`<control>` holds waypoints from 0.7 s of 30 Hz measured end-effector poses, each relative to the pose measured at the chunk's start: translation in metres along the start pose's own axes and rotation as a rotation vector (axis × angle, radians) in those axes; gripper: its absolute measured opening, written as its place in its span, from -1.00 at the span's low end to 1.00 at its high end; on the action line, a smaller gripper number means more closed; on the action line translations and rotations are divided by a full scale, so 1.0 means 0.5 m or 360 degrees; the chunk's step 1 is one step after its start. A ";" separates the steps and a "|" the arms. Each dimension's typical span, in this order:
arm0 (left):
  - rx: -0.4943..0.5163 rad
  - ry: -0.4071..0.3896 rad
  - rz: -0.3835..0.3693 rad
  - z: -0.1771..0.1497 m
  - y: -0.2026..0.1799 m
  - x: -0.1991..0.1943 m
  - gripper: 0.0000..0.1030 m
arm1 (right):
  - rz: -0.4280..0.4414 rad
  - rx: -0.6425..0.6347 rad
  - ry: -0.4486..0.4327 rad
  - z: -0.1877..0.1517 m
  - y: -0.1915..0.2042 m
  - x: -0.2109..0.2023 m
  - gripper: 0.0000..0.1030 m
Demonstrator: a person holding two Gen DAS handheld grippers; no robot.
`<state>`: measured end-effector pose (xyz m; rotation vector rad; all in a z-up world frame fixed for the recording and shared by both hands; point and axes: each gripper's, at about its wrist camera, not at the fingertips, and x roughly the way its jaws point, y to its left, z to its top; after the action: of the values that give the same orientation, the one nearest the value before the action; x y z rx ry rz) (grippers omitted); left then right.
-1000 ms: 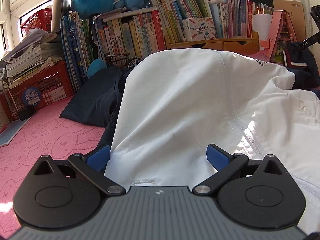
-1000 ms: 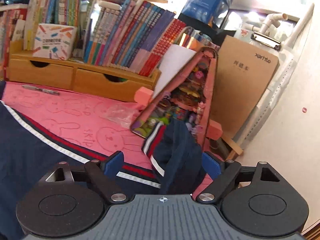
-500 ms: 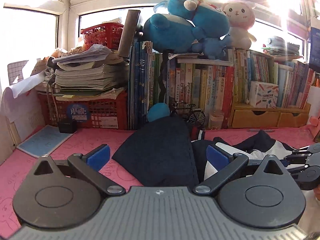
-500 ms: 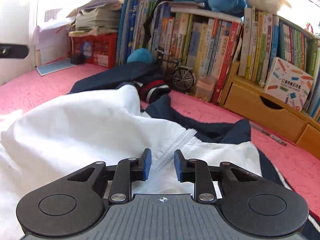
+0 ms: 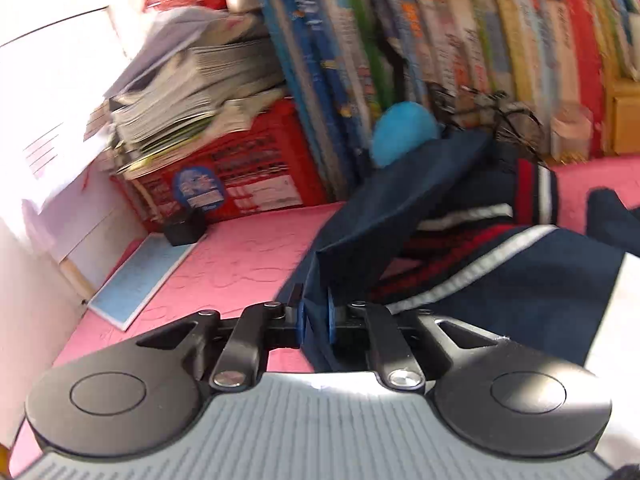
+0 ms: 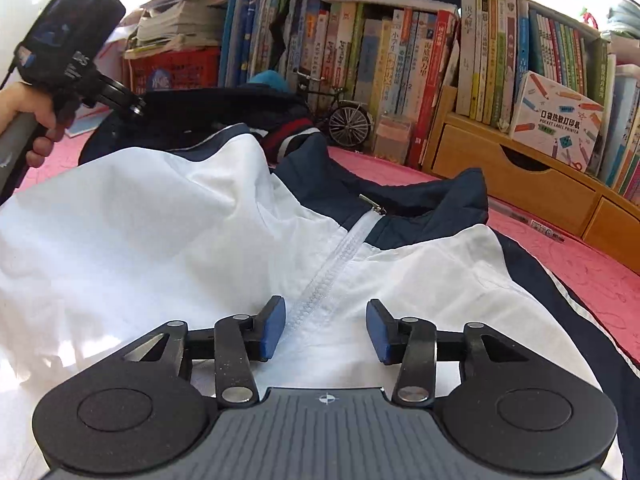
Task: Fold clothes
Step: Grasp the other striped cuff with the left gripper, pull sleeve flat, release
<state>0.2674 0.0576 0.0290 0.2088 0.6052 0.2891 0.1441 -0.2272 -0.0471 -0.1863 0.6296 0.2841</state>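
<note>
A white and navy zip jacket (image 6: 168, 232) with red and white striped trim lies spread on the pink mat (image 6: 592, 280). My right gripper (image 6: 326, 326) hovers low over its white front. Its jaws are opening, with the zipper (image 6: 340, 256) running between the blue pads (image 6: 272, 328) and nothing pinched. In the left wrist view my left gripper (image 5: 316, 316) is shut on a fold of the jacket's navy sleeve (image 5: 384, 224), beside the striped cuff (image 5: 536, 192). A person's hand (image 6: 28, 116) holds the left tool at the far left of the right wrist view.
A row of books (image 6: 400, 60) lines the back, with a wooden drawer unit (image 6: 512, 184) to the right and a model bicycle (image 6: 344, 116) in front. A red crate (image 5: 240, 168) under stacked papers and a blue pad (image 5: 140, 276) sit at the left.
The left gripper swung left off the white cloth, dropped toward the navy sleeve and shut on it. The right gripper came over the white front, narrowed around the zipper, then widened again.
</note>
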 end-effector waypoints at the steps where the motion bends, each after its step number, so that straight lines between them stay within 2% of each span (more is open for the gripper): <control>1: -0.0138 -0.0009 0.0039 -0.003 0.068 -0.011 -0.76 | 0.0015 0.0033 0.0005 0.000 -0.009 0.002 0.07; 4: -0.0391 0.0142 -0.0012 -0.064 0.232 -0.031 -0.62 | 0.0030 0.0062 0.0012 0.003 -0.019 0.004 0.11; 7: -0.0546 0.0426 -0.0160 -0.166 0.332 -0.036 -0.34 | 0.0006 0.0033 0.0008 0.005 -0.015 0.003 0.17; 8: -0.0551 0.0437 -0.0195 -0.190 0.347 -0.046 -0.12 | -0.0006 0.0025 0.0006 0.006 -0.014 0.003 0.20; 10: -0.0535 0.0400 -0.0254 -0.230 0.368 -0.074 0.13 | -0.0012 0.0027 0.0008 0.007 -0.015 0.002 0.22; 11: -0.0482 0.0336 -0.0243 -0.226 0.362 -0.094 0.37 | -0.0013 0.0031 0.0009 0.008 -0.016 0.002 0.24; 12: -0.0414 0.0257 -0.0218 -0.215 0.351 -0.117 0.45 | -0.0015 0.0034 0.0011 0.009 -0.017 0.001 0.27; 14: -0.0279 0.0100 -0.0169 -0.191 0.329 -0.162 0.47 | -0.0019 0.0035 0.0013 0.010 -0.018 0.002 0.28; 16: -0.0158 -0.0045 -0.0230 -0.157 0.291 -0.191 0.63 | -0.0024 0.0036 0.0014 0.011 -0.018 0.002 0.30; 18: -0.0042 -0.0190 -0.0314 -0.111 0.232 -0.210 0.99 | -0.0032 0.0036 0.0015 0.011 -0.018 0.003 0.35; 19: 0.0017 -0.0263 -0.0356 -0.088 0.202 -0.220 1.00 | -0.0036 0.0036 0.0016 0.012 -0.018 0.003 0.35; 21: 0.0081 -0.0297 -0.0434 -0.059 0.128 -0.199 1.00 | -0.0042 0.0036 0.0017 0.012 -0.017 0.003 0.38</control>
<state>0.1591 0.0883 0.0754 0.1969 0.4497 -0.0098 0.1510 -0.2332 -0.0426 -0.1742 0.6400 0.2506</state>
